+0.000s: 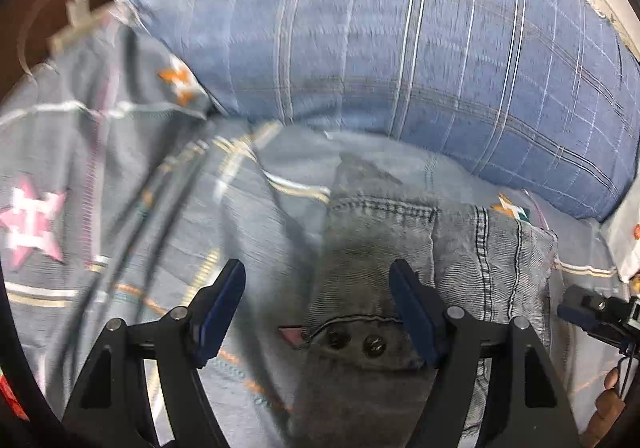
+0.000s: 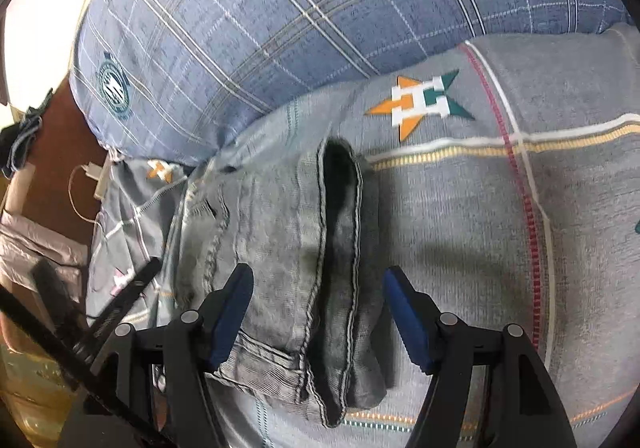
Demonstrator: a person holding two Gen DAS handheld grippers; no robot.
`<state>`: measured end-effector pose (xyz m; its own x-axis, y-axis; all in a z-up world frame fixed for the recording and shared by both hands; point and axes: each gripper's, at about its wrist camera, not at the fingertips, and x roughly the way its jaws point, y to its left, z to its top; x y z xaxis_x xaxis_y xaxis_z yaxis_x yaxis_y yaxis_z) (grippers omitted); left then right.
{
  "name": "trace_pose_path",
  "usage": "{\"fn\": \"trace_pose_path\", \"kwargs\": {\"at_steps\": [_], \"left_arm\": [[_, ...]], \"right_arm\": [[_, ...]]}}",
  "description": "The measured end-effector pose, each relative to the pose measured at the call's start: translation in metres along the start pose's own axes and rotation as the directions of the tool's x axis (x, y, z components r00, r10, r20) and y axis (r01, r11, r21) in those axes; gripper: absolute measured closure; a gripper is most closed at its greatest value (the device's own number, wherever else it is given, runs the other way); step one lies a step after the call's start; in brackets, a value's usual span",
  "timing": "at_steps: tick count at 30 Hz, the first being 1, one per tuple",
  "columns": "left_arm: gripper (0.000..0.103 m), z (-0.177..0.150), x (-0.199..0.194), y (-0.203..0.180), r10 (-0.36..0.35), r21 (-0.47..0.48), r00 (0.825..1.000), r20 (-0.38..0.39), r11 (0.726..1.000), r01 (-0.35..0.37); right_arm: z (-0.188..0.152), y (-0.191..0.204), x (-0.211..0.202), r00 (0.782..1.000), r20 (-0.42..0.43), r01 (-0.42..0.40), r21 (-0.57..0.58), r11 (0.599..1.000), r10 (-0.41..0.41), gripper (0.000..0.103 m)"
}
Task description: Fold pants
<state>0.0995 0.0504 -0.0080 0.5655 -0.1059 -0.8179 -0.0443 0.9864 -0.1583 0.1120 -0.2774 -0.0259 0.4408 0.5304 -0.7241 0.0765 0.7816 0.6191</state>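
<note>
Grey denim pants [image 1: 400, 248] lie folded in a compact bundle on the grey patterned bedsheet [image 1: 80, 152]. In the left wrist view the waistband with two metal buttons [image 1: 356, 342] sits between the fingers. My left gripper [image 1: 318, 280] is open above it, holding nothing. In the right wrist view the pants [image 2: 288, 232] show their hem and a dark leg opening. My right gripper [image 2: 318, 288] is open over that end, empty. The right gripper also shows at the right edge of the left wrist view [image 1: 592, 312].
A blue plaid pillow [image 1: 420, 48] lies just behind the pants; it also shows in the right wrist view [image 2: 280, 8]. A white charger with its cable [image 2: 94, 176] lies on the brown floor beside the bed. The left gripper's dark body [image 2: 80, 312] is at the left.
</note>
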Motion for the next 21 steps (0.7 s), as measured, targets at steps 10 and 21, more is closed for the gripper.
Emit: {"fn": "trace_pose_path", "kwargs": {"at_steps": [10, 21], "left_arm": [[0.032, 0.044, 0.057, -0.002, -0.065, -0.021, 0.985, -0.160, 0.998, 0.063], [0.089, 0.025, 0.053, -0.005, -0.196, -0.140, 0.970, -0.141, 0.974, 0.176]], "right_arm": [[0.044, -0.029, 0.046, 0.999, -0.041, -0.024, 0.118, 0.993, 0.029, 0.034], [0.043, -0.003, 0.055, 0.998, -0.063, 0.026, -0.007, 1.000, -0.026, 0.083]]}}
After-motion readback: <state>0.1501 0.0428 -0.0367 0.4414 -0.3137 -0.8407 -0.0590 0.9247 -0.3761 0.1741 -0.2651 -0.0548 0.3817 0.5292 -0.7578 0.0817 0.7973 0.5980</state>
